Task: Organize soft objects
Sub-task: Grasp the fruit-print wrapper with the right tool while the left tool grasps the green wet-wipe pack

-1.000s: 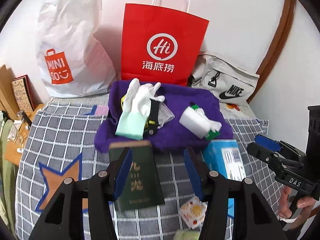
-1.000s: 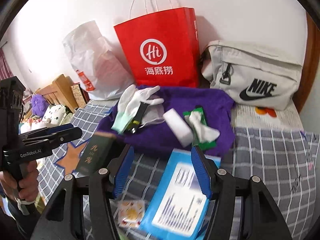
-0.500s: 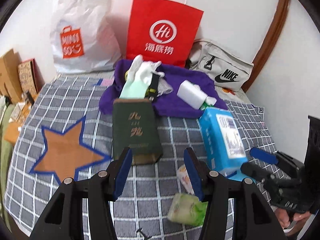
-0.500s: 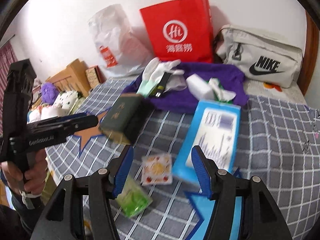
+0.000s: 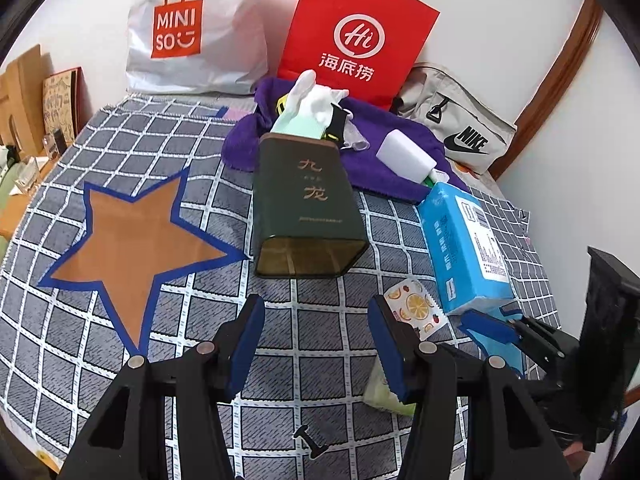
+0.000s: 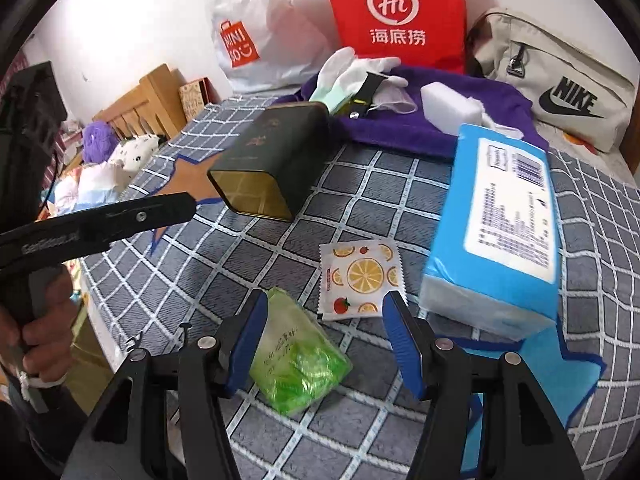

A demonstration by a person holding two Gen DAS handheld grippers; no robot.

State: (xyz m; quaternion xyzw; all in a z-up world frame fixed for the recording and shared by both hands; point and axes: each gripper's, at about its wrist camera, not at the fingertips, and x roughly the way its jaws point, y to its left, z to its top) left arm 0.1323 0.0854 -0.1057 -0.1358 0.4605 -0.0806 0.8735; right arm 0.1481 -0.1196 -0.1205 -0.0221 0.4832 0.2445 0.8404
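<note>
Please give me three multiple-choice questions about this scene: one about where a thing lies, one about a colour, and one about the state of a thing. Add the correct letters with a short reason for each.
1. Where does the white glove lie?
A. on the purple cloth
B. on the brown star
C. inside the tin

2. What colour is the paper bag standing at the wall?
A. green
B. red
C. yellow

3. How is the dark green tin placed?
A. upright with its lid on
B. crushed flat
C. on its side, open end toward the camera

Answers:
1 A, the glove rests on the purple cloth behind the tin.
2 B, the bag is red with a white logo.
3 C, its golden inside shows.
</note>
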